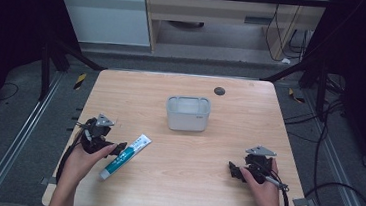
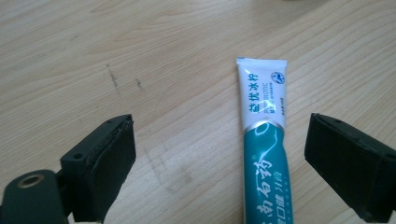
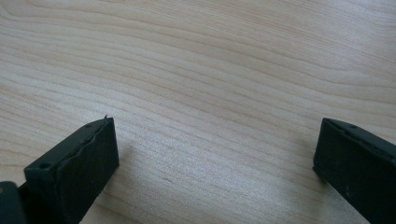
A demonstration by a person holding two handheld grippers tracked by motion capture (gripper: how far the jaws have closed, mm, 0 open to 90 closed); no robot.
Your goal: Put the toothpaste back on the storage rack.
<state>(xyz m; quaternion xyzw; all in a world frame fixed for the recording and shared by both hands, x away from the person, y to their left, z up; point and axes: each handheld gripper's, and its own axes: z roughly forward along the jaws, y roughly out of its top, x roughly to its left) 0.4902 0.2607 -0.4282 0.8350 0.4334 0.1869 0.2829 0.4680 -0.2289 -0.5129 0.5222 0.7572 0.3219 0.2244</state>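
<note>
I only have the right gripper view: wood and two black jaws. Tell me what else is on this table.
Observer: A teal and white toothpaste tube lies flat on the table's left half.
Operator: Report where the left gripper is relative to it.
Observer: The left gripper is open, with the tube lying between its jaws, nearer one jaw; neither touches it.
Operator: Name any container.
Observer: A pale grey plastic bin stands upright near the table's middle, beyond both grippers.
Operator: Give me my own gripper's position.
Observer: The right gripper sits open at the near right, over bare wood.
</note>
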